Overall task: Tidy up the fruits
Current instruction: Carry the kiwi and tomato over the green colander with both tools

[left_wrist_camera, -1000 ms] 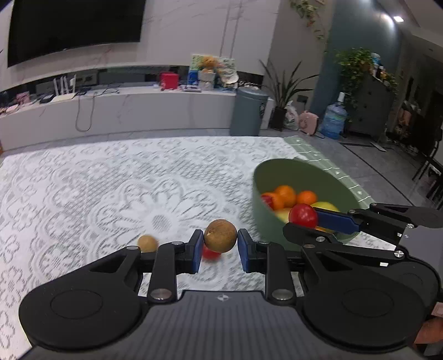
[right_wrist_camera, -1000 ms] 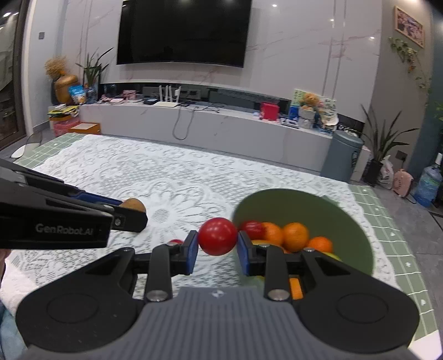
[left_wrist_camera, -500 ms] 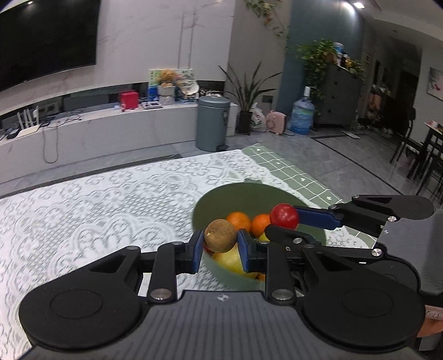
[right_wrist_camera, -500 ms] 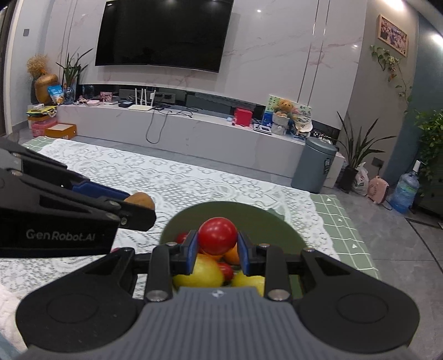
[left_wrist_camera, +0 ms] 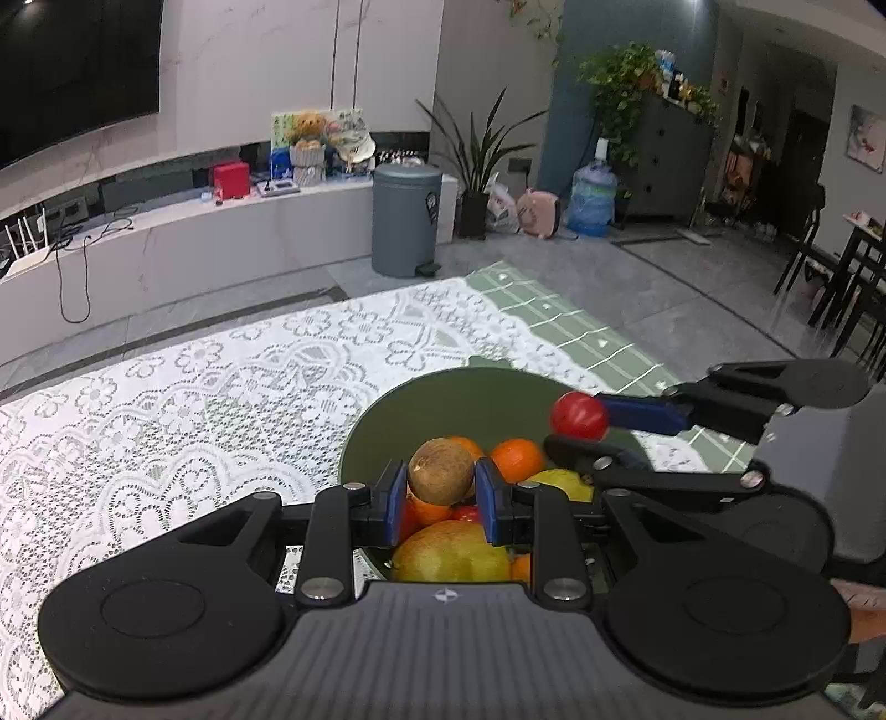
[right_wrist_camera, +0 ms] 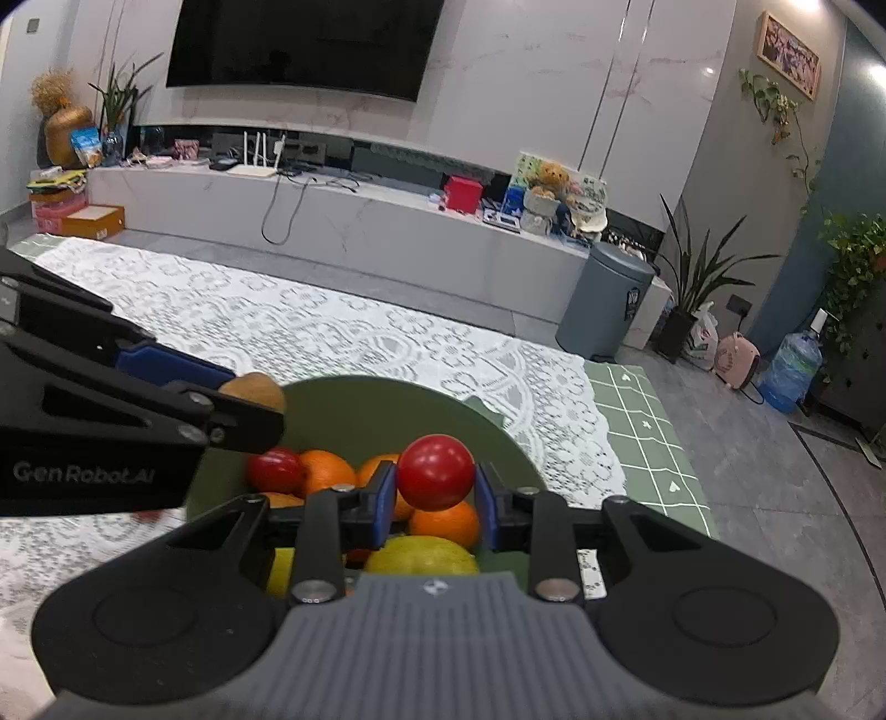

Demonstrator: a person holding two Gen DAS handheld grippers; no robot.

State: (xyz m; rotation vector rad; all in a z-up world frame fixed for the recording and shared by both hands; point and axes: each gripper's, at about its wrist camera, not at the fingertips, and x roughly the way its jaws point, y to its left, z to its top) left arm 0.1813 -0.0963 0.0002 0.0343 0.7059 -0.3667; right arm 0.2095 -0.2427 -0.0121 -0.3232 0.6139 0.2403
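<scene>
A living room with marble-look walls and a grey tiled floor.
A dark television [right_wrist_camera: 299,47] is mounted above a long white shelf [right_wrist_camera: 310,213], on which a red box [right_wrist_camera: 464,194] is set. A grey pedal bin [left_wrist_camera: 407,220] is placed on the floor [left_wrist_camera: 692,288] at the shelf's end, with a potted plant [right_wrist_camera: 695,288] and a water bottle [left_wrist_camera: 592,202] beside a blue-grey wall [left_wrist_camera: 570,88]. A framed picture [right_wrist_camera: 788,54] is hung high.
</scene>
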